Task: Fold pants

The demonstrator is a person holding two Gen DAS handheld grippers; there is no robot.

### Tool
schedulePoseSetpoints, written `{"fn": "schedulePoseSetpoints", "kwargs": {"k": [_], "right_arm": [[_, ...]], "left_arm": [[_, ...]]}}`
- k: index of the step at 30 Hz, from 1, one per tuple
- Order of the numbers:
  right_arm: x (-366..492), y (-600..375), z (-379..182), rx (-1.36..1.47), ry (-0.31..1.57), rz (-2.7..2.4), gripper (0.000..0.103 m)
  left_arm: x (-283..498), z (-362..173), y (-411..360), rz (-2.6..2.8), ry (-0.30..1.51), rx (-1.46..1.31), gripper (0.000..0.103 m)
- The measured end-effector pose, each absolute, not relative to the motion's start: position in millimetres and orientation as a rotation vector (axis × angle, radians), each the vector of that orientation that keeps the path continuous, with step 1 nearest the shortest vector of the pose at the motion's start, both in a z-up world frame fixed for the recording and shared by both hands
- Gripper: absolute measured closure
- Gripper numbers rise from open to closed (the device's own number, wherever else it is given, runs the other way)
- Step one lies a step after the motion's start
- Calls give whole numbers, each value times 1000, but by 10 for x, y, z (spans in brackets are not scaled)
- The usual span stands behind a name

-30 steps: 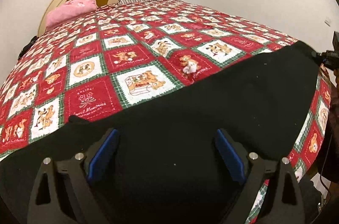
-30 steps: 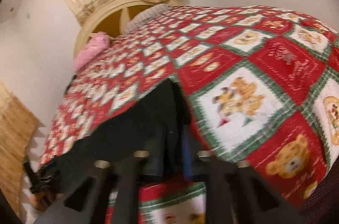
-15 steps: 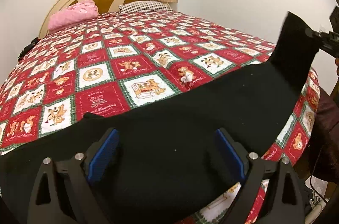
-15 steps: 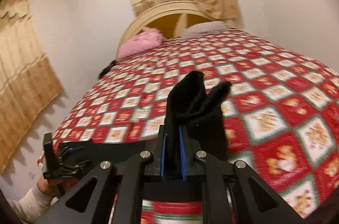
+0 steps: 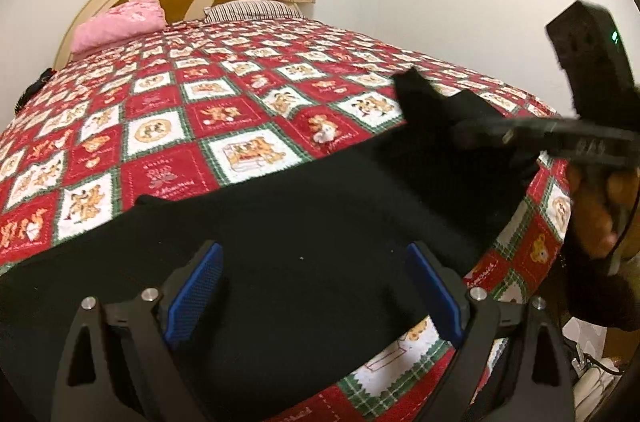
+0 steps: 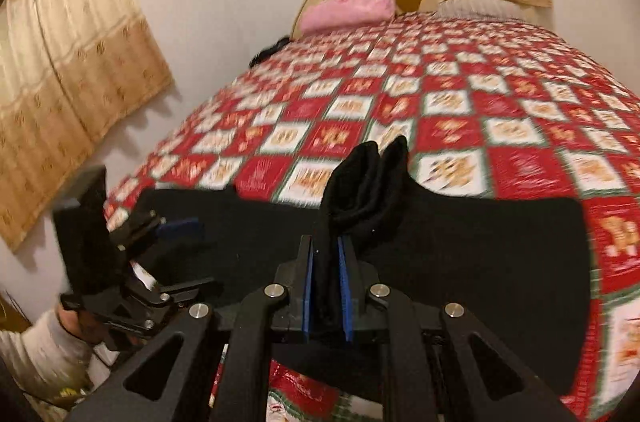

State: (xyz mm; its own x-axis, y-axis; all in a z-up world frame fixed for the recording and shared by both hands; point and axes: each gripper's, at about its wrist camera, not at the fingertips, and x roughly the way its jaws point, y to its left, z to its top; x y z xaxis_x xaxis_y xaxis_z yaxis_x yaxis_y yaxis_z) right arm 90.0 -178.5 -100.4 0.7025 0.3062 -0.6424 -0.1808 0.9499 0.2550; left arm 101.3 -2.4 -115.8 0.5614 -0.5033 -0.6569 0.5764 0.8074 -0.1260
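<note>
Right wrist: your bed (image 6: 520, 126) (checked quilt) under curtains (image 6: 68, 70) | pink pillow (image 6: 348, 6) | right gripper (image 6: 326, 286) pinches black pants (image 6: 440, 234) | left gripper (image 5: 312, 294) wide.

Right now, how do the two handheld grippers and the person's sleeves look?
Both grippers are matte black frames with triangular cut-outs and round silver bolts. Each finger carries a flat blue textured pad. The left gripper shows this plainly; so does the right gripper. A black block with a small green light sits on the right one. The left arm wears a white sleeve, the right a dark sleeve.
</note>
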Motion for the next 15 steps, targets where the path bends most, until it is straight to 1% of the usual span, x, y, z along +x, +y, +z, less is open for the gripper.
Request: {"fn": "schedulePoseSetpoints", "kwargs": {"k": [7,9,10,11,12,13,15], "right_arm": [[1064,-1636,-1414,173,861,323,91],[1042,-1647,-1447,174,866,325,87],[1009,-1653,-1432,178,871,346,77],[965,-1663,-1404,174,873,361,61],[894,-1682,-1359,168,865,376,54],[843,-1699,-1318,166,854,387,50],[696,-1790,-1232,161,820,393,50]], "left_arm": [[1087,-1196,-134,-690,768,49,8],[1126,-1207,-205,-717,784,26,8],[1130,-1207,-236,-727,790,16,8],[1150,-1206,-271,-742,798,4,8],[1176,-1209,-329,-757,808,-11,8],[1192,-1209,-380,-767,816,-17,8],[1214,-1208,-493,-796,827,-29,10]]}}
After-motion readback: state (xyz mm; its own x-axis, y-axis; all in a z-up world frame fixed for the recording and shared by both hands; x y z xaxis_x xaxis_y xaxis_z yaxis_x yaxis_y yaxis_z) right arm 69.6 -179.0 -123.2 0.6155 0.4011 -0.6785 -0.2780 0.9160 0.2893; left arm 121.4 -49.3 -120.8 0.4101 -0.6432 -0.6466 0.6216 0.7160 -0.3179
